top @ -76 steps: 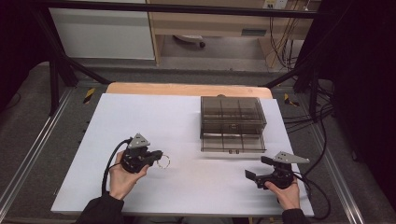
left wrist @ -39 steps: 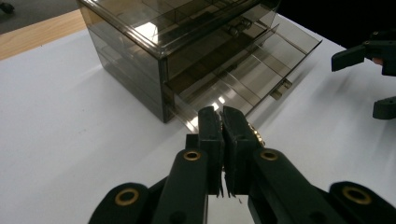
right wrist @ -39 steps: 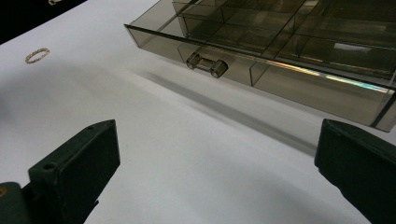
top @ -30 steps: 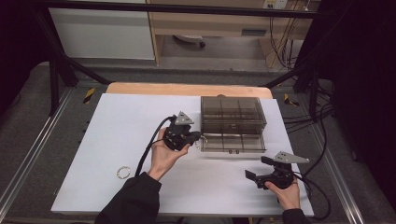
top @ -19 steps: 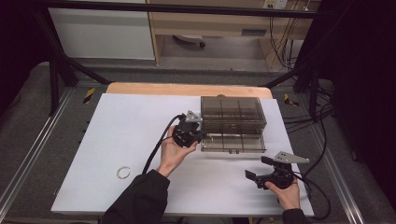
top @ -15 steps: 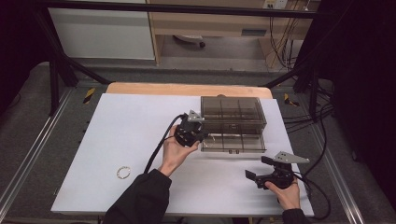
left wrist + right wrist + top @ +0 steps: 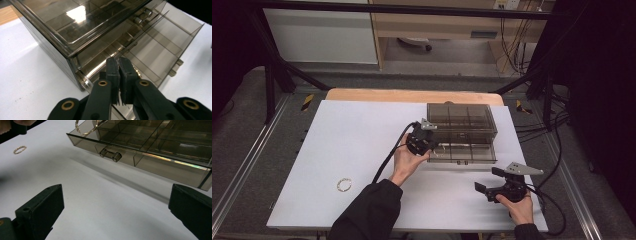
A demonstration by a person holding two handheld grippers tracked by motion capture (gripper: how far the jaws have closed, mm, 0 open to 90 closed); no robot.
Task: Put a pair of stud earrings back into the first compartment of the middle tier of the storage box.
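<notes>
Over the open drawer [image 7: 462,150] at the organizer's [image 7: 460,120] nine-o'clock corner, the left gripper [image 7: 431,145] pinches a gold bracelet [image 7: 86,127] in closed jaws. Lower it squarely inside one compartment before letting go. At five o'clock the right gripper [image 7: 492,181] rests wide open, holding nothing.

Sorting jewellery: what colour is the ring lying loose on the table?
Gold ring, clearest in the right gripper view.

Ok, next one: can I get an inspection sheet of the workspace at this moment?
Surface: white sheet over a wooden tabletop.
Job's things: smoky drawer box, its drawer pulled open; gold bracelet hanging over the drawer; second bracelet lying on the sheet.
Clutter: nothing seen.
Grippers: left tongs shut on the gold bracelet; right tongs open, apart from the box.
Cables: left cable, right cable, both black.
Surroundings: white cabinet, floor wiring.
</notes>
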